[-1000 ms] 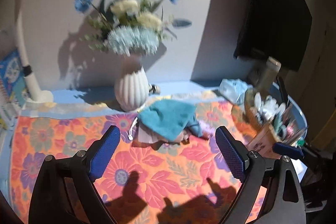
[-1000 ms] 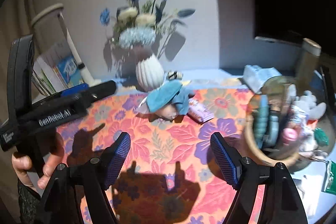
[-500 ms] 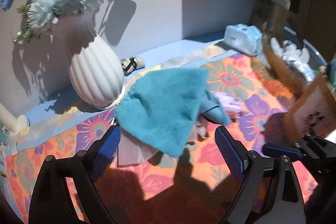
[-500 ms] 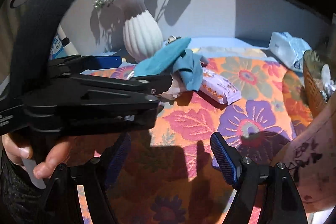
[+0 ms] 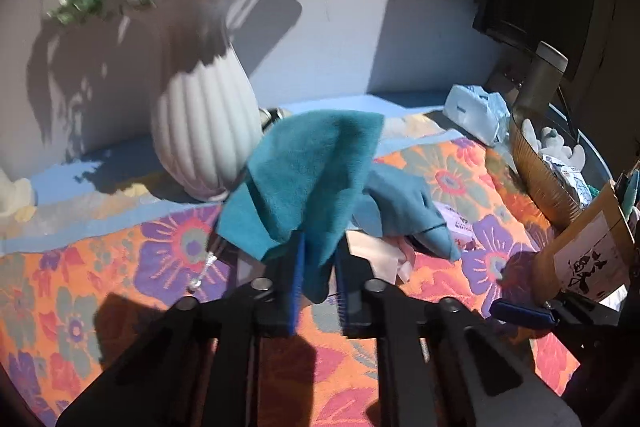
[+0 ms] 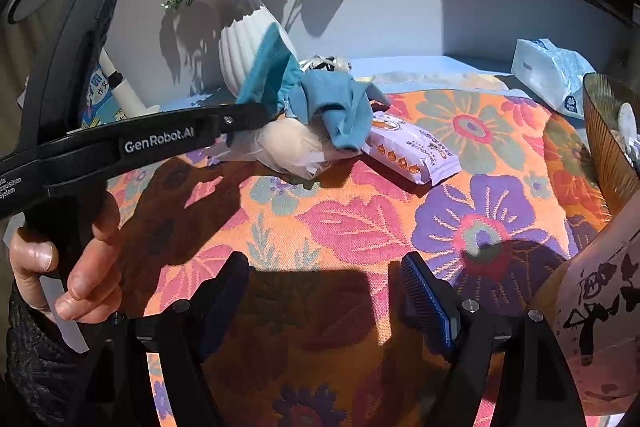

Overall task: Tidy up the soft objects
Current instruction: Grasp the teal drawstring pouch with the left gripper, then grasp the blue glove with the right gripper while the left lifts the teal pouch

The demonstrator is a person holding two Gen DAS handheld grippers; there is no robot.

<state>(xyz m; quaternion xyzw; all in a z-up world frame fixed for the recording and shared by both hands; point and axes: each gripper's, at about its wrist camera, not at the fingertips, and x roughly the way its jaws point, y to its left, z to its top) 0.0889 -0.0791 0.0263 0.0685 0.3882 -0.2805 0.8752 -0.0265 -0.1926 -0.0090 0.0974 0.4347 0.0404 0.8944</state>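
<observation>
A: How many soft things are in that pile?

B: Two cloths: a fuzzy teal cloth point(image 5: 316, 179) on top and a smoother blue cloth point(image 5: 404, 211) draped beside it. Under them sits one pale round bundle in clear wrap point(image 6: 292, 147); the view is poor there, so I cannot tell what it is. One purple snack packet point(image 6: 416, 155) lies just beside the pile.

A: And the grippers?

B: Two. The left gripper point(image 5: 318, 291) has its jaws closed on the lower corner of the teal cloth. The right gripper point(image 6: 324, 303) stands wide open with nothing between its pads, over bare floral tablecloth point(image 6: 360, 223), well apart from the pile.

A: Any room to move?

B: The pile sits at the back edge of the tablecloth, right against one white ribbed vase point(image 5: 204, 131) by the wall. One tissue pack point(image 6: 552, 75) and one woven basket point(image 6: 608, 139) crowd the right side. The near middle of the tablecloth is open.
</observation>
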